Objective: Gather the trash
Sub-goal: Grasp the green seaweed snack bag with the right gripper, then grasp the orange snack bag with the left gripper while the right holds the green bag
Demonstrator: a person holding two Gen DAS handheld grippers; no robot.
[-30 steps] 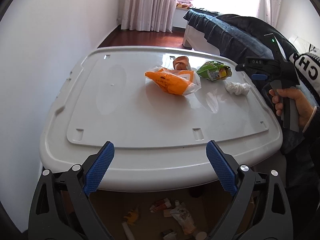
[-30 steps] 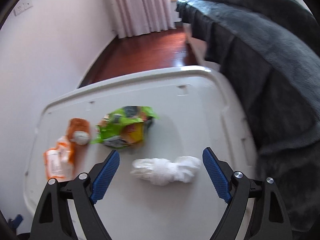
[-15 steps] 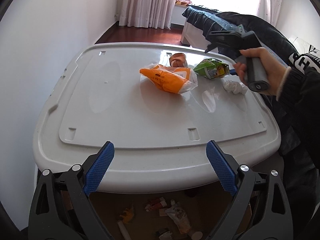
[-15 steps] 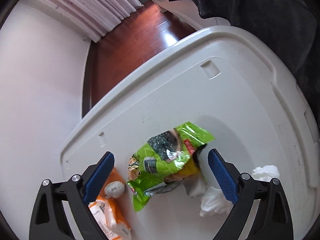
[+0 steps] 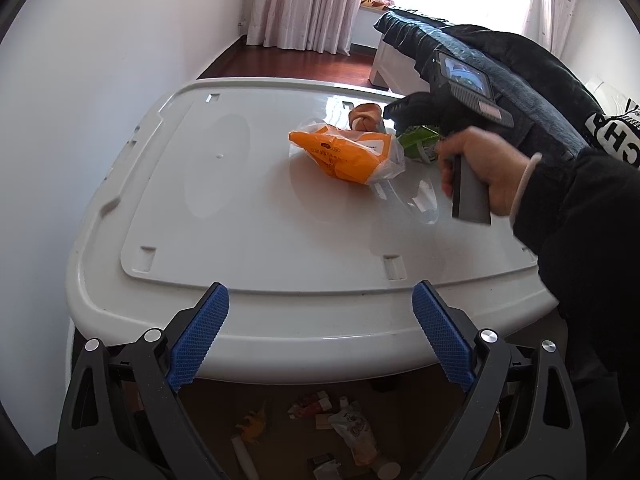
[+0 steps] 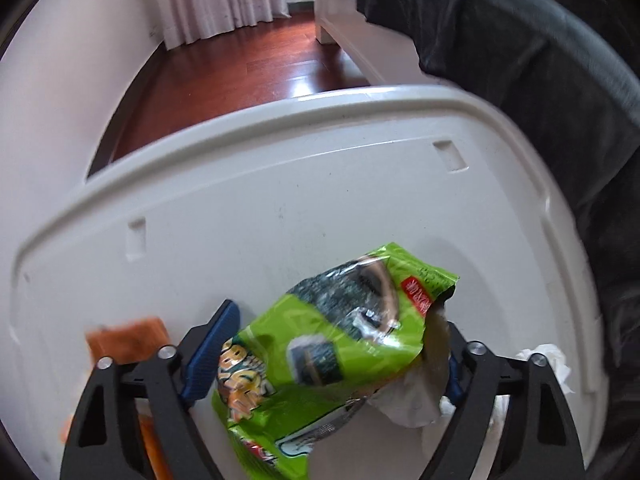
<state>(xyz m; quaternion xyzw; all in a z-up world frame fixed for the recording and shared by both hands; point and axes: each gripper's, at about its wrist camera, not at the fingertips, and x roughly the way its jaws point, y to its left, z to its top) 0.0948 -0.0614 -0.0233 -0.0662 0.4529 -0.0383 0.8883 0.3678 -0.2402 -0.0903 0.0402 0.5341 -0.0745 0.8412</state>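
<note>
Right gripper (image 6: 320, 364): jaws part-closed around the green bag (image 6: 336, 344) (grip unconfirmed).
Left gripper (image 5: 320, 340): wide open, empty.
Remaining: orange bag (image 5: 344, 154), tissue (image 6: 548, 360), beside the right gripper.

Right gripper (image 6: 332, 356) jaws spread, straddling green snack bag (image 6: 336, 344) on white plastic lid (image 6: 280, 184). Crumpled white tissue (image 6: 548, 360) just right of the gripper; orange wrapper (image 6: 128, 340) at left, blurred.
</note>
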